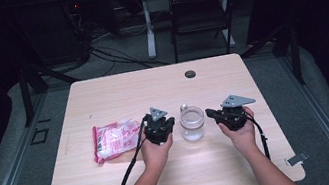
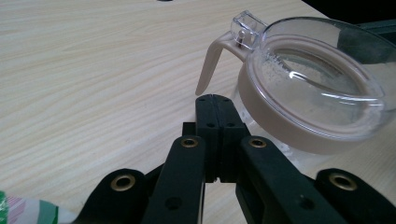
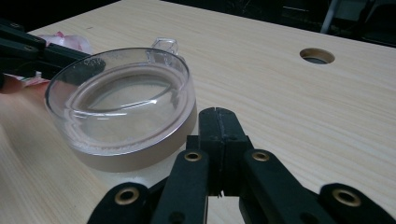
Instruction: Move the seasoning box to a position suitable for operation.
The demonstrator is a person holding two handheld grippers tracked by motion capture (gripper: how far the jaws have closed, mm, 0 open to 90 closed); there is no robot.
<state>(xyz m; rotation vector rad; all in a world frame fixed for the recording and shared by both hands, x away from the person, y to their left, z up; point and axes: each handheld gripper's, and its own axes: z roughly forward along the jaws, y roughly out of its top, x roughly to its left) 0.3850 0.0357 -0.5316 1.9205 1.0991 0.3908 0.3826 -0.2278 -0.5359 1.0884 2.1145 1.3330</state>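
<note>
Between closed left hand-held gripper (image 1: 171,123), closed right hand-held gripper (image 1: 209,113), lidded jar (image 1: 192,123)

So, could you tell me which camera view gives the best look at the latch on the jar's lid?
The left gripper view: the clear latch and its beige lever sit close, facing the camera on the jar. The right gripper view shows the latch behind the lid, partly hidden. The high view shows it as a tiny nub.

Black grippers (image 1: 160,128) with brass-ringed screws, grey plates, trailing black cables.
</note>
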